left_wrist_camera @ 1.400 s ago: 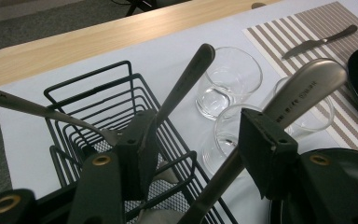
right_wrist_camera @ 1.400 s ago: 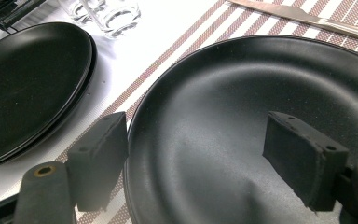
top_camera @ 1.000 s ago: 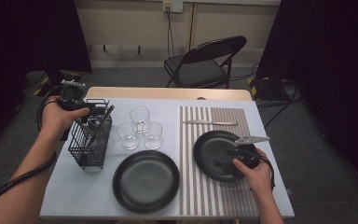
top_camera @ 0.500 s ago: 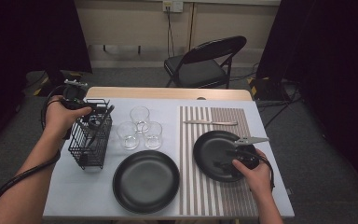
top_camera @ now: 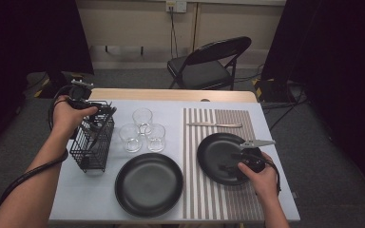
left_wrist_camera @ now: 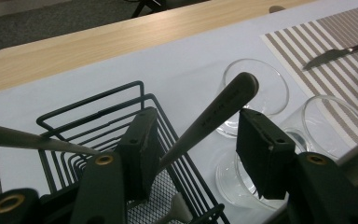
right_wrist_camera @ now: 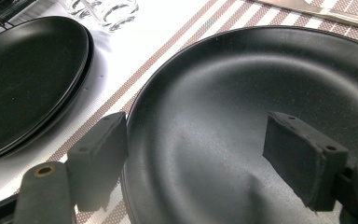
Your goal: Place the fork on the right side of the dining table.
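A black wire cutlery basket (top_camera: 93,145) stands at the table's left. My left gripper (top_camera: 94,119) hovers over its top, open. In the left gripper view a silver utensil handle (left_wrist_camera: 226,100) leans up out of the basket (left_wrist_camera: 98,114) between the jaws of the left gripper (left_wrist_camera: 198,122). It rests near the left pad and stands clear of the right one. A second thin handle (left_wrist_camera: 28,139) pokes out at the left. My right gripper (top_camera: 229,161) is open low over a black plate (top_camera: 216,145) on the striped placemat (top_camera: 218,199). The right gripper (right_wrist_camera: 196,140) has nothing between its jaws above that plate (right_wrist_camera: 261,70).
A second black plate (top_camera: 148,184) lies at the front centre. Three clear glasses (top_camera: 142,116) stand beside the basket. A table knife (top_camera: 214,125) lies at the placemat's far end. A folding chair (top_camera: 209,66) stands behind the table.
My left hand has edged slightly over the basket, its jaws still around the handle. The right hand has stayed over the plate.
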A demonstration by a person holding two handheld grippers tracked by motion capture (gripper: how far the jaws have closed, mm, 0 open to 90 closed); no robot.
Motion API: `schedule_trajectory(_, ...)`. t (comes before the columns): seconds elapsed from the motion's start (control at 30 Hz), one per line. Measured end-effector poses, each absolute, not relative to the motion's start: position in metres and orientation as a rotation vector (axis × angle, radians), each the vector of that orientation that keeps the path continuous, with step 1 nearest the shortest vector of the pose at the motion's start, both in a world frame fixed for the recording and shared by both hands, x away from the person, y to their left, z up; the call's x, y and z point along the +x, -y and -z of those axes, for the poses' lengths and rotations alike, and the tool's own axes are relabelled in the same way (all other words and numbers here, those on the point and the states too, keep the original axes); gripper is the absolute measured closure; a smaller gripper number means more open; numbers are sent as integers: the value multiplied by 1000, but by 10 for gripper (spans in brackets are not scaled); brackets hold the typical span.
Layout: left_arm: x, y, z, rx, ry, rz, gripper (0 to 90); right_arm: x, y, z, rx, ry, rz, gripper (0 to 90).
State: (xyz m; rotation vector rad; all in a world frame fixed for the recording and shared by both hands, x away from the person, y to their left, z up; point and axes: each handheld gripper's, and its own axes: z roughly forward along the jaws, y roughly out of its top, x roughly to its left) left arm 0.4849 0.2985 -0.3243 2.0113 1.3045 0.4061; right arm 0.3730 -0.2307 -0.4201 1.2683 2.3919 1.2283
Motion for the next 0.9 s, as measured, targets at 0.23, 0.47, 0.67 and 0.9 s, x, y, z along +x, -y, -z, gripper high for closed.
schedule_trajectory(0.23,489,-296,331,2018,-1307,-398,519,373,230,422,1264,-2402,-1227,212)
schedule_trajectory(0.47,493,-296,333,2001,-1314,-398,552,374,230,423,1270,-2416,-1223,212)
schedule_trajectory(0.67,495,-293,333,1994,-1293,-423,616,374,232,423,1269,-2411,-1227,212)
schedule_trajectory(0.9,498,-290,338,1993,-1278,-444,689,374,233,422,1279,-2400,-1229,212)
